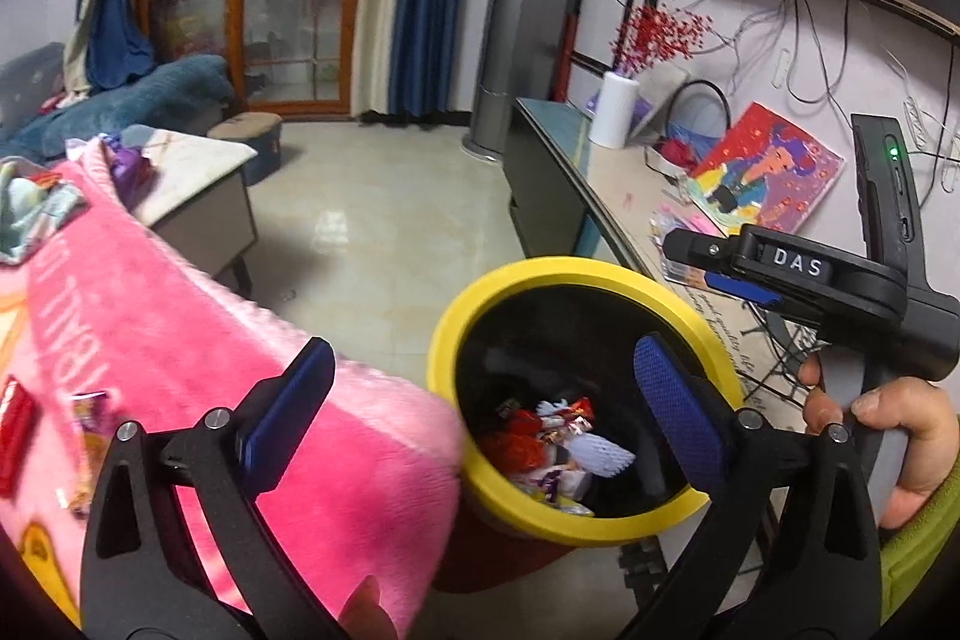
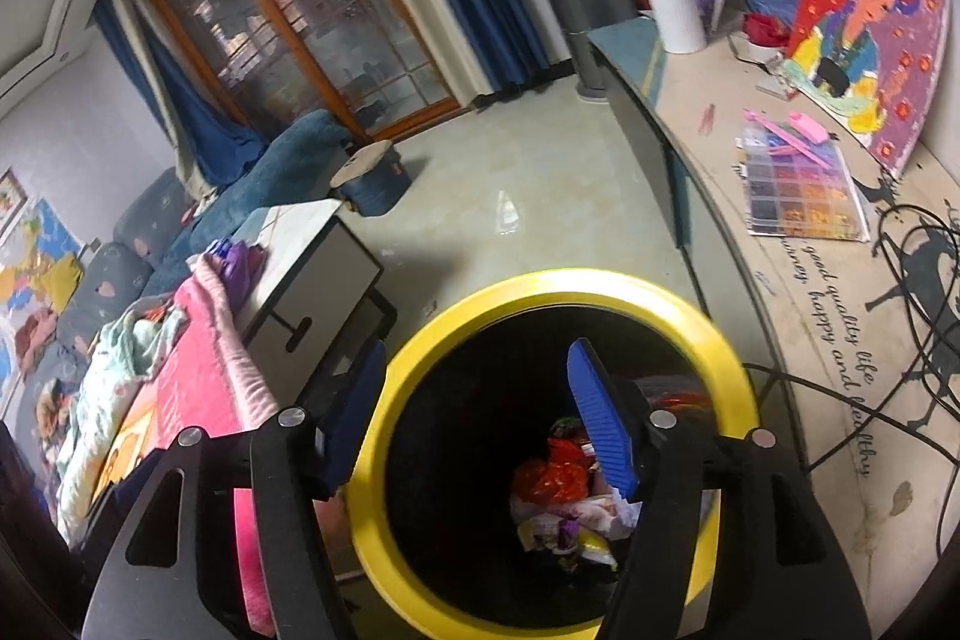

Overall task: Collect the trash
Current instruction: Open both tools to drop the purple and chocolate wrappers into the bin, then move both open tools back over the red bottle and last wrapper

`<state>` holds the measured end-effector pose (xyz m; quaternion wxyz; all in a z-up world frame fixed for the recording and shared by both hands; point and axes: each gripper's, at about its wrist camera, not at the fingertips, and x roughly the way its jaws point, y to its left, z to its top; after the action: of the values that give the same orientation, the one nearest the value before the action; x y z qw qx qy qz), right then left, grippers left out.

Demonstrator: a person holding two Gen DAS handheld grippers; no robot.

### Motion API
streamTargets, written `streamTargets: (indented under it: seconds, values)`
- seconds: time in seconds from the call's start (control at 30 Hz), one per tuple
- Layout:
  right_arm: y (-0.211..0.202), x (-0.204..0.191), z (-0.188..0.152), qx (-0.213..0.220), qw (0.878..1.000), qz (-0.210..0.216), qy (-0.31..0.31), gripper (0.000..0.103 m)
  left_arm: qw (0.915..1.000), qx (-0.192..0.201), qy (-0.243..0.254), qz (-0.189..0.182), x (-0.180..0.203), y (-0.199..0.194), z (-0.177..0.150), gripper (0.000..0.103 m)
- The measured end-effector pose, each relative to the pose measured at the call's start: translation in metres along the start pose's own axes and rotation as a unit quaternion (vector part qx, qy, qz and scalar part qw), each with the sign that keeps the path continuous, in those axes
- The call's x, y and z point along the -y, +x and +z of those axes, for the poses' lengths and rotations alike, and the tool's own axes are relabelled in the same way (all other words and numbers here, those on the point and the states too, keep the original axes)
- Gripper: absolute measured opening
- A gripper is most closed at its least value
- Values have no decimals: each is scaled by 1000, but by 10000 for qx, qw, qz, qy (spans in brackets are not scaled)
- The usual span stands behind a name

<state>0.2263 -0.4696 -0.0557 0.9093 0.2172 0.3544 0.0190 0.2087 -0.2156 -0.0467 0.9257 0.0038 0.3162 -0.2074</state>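
Black arms and blue pads of the left gripper (image 1: 474, 409) fill the foreground of its own view, spread wide with nothing between them. Just ahead of it and below stands the yellow-rimmed bin (image 1: 576, 274), and at the bottom of the dark bin lies a heap of wrappers (image 1: 555, 439) (red, white and purple, crumpled together). The right gripper (image 2: 480, 421) hangs directly over the same bin, its jaws parted and empty too; through the gap its camera looks straight down onto the trash. In the left view the right gripper shows off to the right, above the bin's far rim, held by the person's hand (image 1: 882, 436).

To the left of the left gripper, touching the bin's rim, lies a pink blanket (image 1: 198, 340). On it, near the left edge, sit a red packet (image 1: 12, 436) and a few more scraps (image 1: 87, 436), blurred but wrapper-like.

My reading: both grippers are released over the bin, so the latest drop looks finished, and a fair share of the trash is already collected. What remains, as far as the views show, is the litter on the blanket, which calls for a reach back to the left.
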Motion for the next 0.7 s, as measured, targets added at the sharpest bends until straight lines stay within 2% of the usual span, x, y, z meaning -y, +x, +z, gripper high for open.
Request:
streamTargets:
  seconds: [0.37,0.5,0.7]
  values:
    - [-10,-68,-14,-81,9967,467,-653,68,9975,404,-142,560,-32,-38,-3,92]
    - [-13,-83,-21,-96,9957,575,-720,72,9955,499,-239,770,-47,-50,-6,92]
    - [-14,-105,-30,-134,9935,666,-916,72,9916,589,-354,1096,-73,-67,-12,92]
